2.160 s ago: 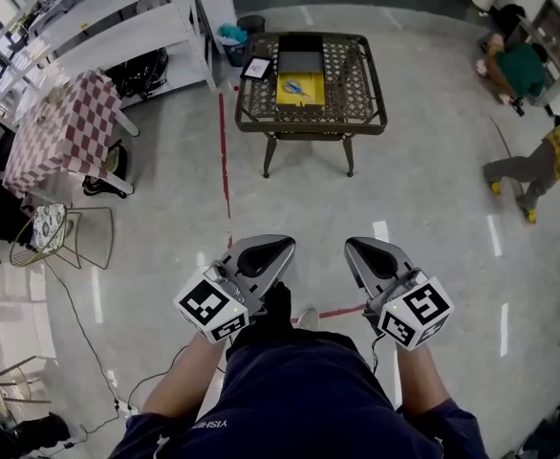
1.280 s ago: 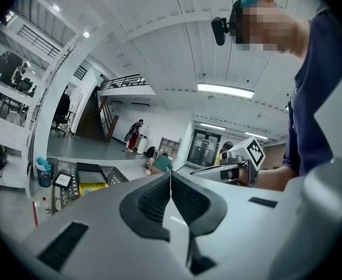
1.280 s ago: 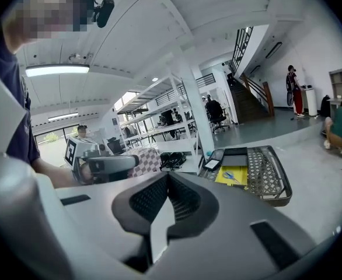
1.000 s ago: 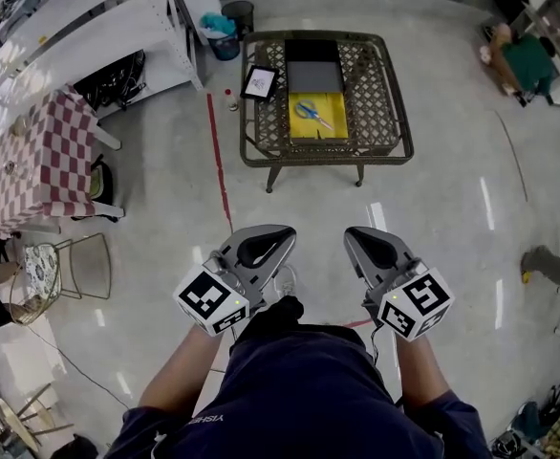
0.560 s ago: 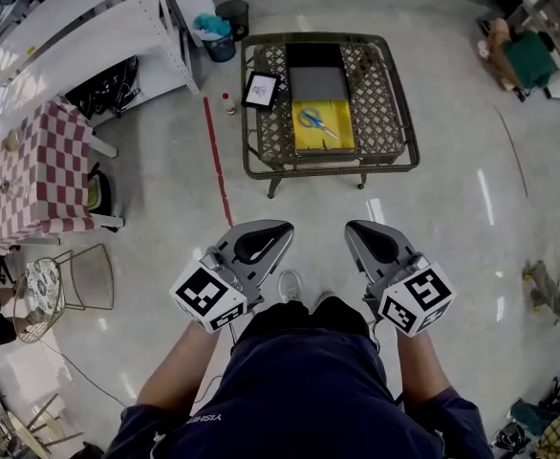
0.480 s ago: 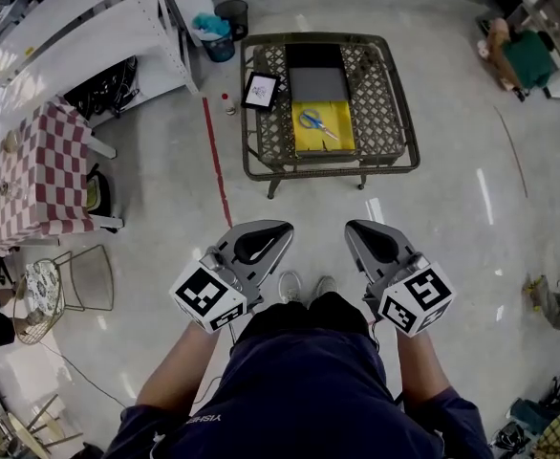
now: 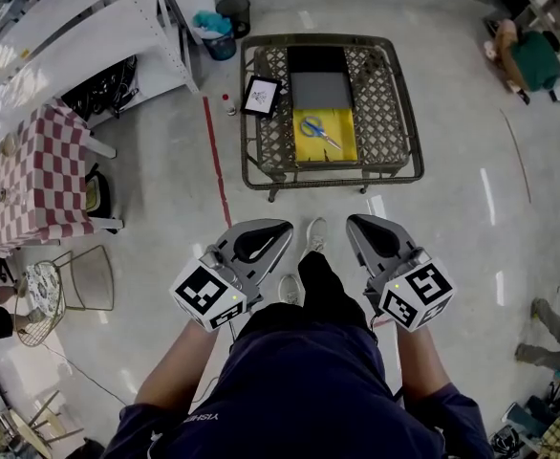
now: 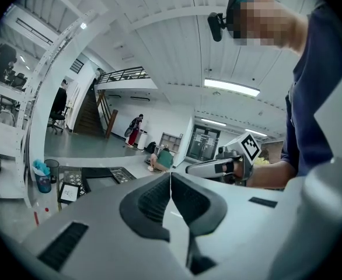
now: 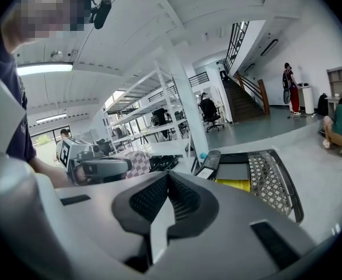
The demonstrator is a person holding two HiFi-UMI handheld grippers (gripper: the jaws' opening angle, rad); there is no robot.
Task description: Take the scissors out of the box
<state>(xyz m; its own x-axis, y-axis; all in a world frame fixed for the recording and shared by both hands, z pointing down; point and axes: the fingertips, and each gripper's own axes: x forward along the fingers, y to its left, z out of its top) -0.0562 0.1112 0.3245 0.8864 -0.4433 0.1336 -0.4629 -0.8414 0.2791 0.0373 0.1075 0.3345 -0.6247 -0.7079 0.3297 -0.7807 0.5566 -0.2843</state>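
Blue-handled scissors (image 7: pixel 320 130) lie in an open yellow box (image 7: pixel 328 146) on a low wicker table (image 7: pixel 395 113) ahead on the floor. The box's dark grey lid (image 7: pixel 320 89) lies flat behind it. Both grippers are held side by side at waist height, well short of the table. The left gripper (image 7: pixel 278 228) is shut and empty; its jaws meet in a line (image 8: pixel 170 178). Likewise shut and empty is the right gripper (image 7: pixel 356 224), jaws touching (image 9: pixel 168 178). In the right gripper view the yellow box (image 9: pixel 244 185) shows beyond the jaws; the scissors are hidden there.
A framed card (image 7: pixel 260 95) leans on the table's left side. A red floor line (image 7: pixel 213 151) runs left of the table. White shelving (image 7: pixel 89 27), a bin (image 7: pixel 225 15) and a checked table (image 7: pixel 32 161) stand at the left. A person (image 7: pixel 533 60) sits at the far right.
The person has walked toward the table, so it and the box lie nearer and more centred in the head view. One leg now steps forward between the grippers. Both stay shut.
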